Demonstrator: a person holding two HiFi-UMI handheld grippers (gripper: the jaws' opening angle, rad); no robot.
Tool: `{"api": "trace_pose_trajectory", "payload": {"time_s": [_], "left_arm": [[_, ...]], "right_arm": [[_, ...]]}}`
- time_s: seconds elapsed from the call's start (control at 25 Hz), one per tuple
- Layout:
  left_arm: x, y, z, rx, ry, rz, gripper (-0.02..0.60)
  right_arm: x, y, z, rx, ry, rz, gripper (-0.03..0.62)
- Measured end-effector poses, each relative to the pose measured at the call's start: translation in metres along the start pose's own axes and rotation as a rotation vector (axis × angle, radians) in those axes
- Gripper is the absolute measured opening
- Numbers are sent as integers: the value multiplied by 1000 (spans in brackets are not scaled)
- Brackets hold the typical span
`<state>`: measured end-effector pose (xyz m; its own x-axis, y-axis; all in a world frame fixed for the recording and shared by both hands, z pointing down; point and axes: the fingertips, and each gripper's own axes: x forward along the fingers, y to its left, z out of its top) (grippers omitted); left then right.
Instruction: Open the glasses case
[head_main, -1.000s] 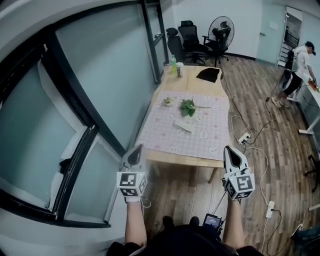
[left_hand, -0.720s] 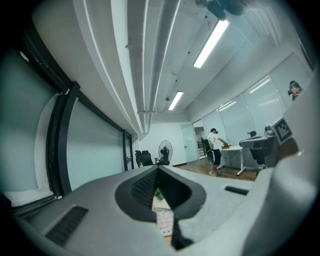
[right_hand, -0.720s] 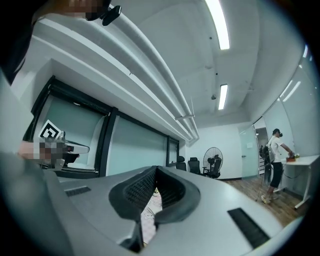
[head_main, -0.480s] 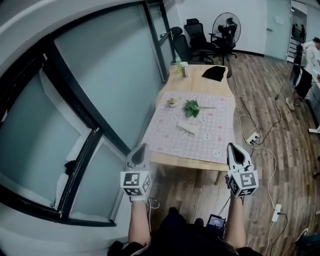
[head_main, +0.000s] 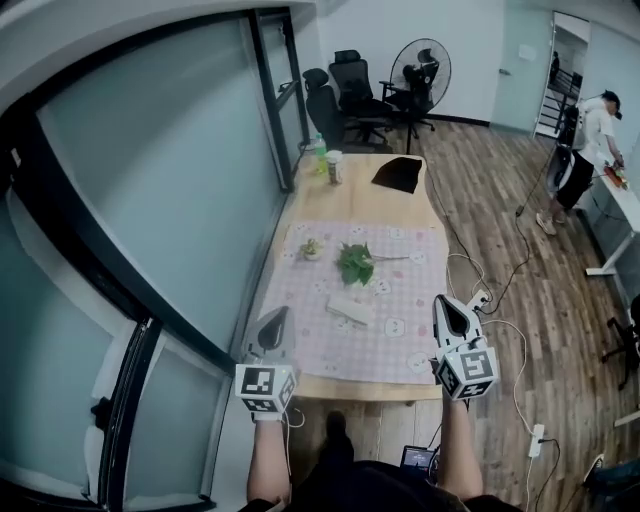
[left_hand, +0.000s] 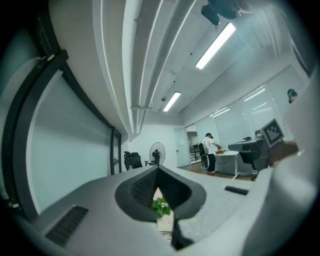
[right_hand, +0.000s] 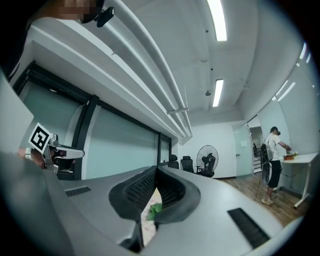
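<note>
The glasses case is a white oblong lying on the pink checked cloth of the wooden table, just beyond a leafy green sprig. My left gripper is over the table's near left corner, shut with nothing in it. My right gripper is above the near right edge, also shut and empty. The case lies between the two and further in, touched by neither. In the left gripper view the jaw tips meet, with the sprig showing through the slit. The right gripper view shows its tips together too.
A small potted plant stands on the cloth at the left. At the far end are a bottle, a cup and a black item. A glass wall runs along the left. Cables lie on the floor; a person stands far right.
The view and both grippers have moved forward to the table. The grippers, which were short of its near edge, are now over that edge. Both stay shut.
</note>
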<state>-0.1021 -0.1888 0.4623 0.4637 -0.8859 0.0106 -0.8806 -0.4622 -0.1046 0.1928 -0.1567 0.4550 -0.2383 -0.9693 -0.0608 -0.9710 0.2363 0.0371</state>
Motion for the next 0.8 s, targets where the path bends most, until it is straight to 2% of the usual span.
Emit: {"api": "trace_pose_trajectory", "payload": {"time_s": [0.12, 0.28, 0.8], "left_arm": [[41, 25, -14, -19, 24, -50, -6], [84, 54, -18, -40, 15, -82, -6], [139, 57, -5, -20, 23, -76, -5]], "right_arm": [[44, 6, 5, -26, 0, -13, 17], [86, 10, -3, -49, 26, -25, 15], [134, -21, -31, 42, 54, -32, 17]]}}
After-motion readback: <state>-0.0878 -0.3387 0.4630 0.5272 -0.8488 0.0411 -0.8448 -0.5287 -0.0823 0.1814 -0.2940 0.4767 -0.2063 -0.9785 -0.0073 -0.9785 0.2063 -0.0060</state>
